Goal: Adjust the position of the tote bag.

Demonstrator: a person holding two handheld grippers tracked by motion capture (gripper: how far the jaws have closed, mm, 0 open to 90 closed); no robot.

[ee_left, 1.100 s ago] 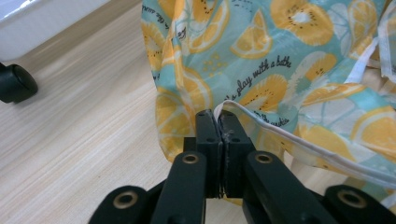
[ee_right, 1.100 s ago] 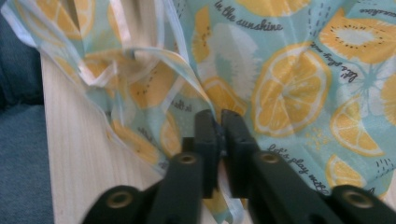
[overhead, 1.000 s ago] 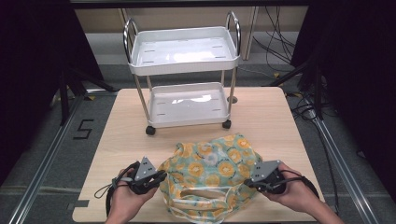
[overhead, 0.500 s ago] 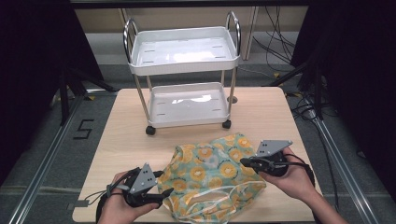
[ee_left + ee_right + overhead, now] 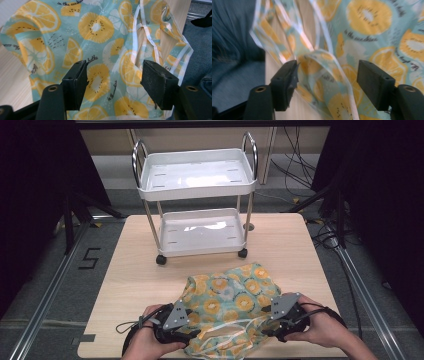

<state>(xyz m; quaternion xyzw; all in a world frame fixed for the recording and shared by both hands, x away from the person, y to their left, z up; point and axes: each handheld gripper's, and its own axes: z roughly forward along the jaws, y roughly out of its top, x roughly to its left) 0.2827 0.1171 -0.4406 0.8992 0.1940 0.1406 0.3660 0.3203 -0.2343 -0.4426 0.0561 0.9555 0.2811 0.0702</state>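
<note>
Crumpled citrus-print cloth (image 5: 232, 302), seemingly thin, between 2 open grippers.

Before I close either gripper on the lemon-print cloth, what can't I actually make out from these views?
- Cloth near edge: in the high view both hands and grippers cover it.
- Left gripper, jaws apart: whether they touch the cloth can't be told.
- Right gripper: in its own view the straps are motion-blurred, so which loop sits between the jaws is unclear.
- Cloth print lettering: too small in the high view.
</note>
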